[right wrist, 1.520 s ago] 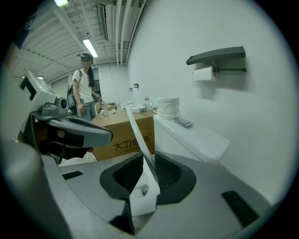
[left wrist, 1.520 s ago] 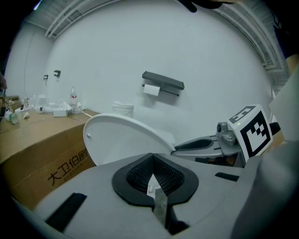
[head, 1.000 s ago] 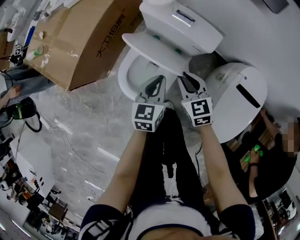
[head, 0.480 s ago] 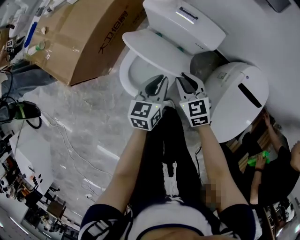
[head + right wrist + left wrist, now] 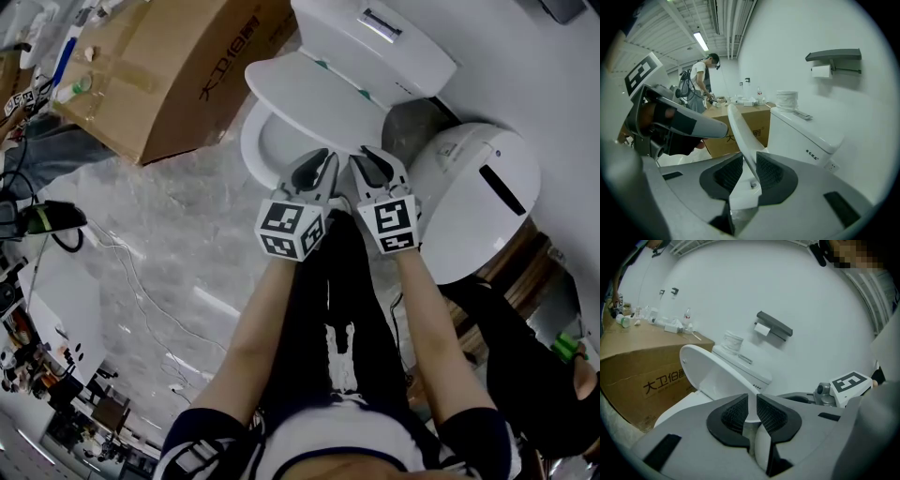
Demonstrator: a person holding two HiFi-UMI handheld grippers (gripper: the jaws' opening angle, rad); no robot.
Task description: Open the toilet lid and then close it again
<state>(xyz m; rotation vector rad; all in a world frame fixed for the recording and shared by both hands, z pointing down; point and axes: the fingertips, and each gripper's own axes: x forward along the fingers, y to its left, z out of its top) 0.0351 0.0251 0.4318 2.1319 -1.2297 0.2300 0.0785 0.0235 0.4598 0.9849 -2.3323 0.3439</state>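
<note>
Lid (image 5: 314, 94) is white, thin and half up, slanting over the bowl (image 5: 267, 141). Its near edge sits in both grippers. The left gripper (image 5: 325, 161) has just been opening its jaws; they stand a bit apart with the edge loose between them. The right gripper (image 5: 367, 159) pinches the edge. Behind the lid is the tank (image 5: 375, 47), close to the raised lid. A brown box (image 5: 178, 66) stands left of the bowl. A round white thing (image 5: 478, 187) is on the right.
</note>
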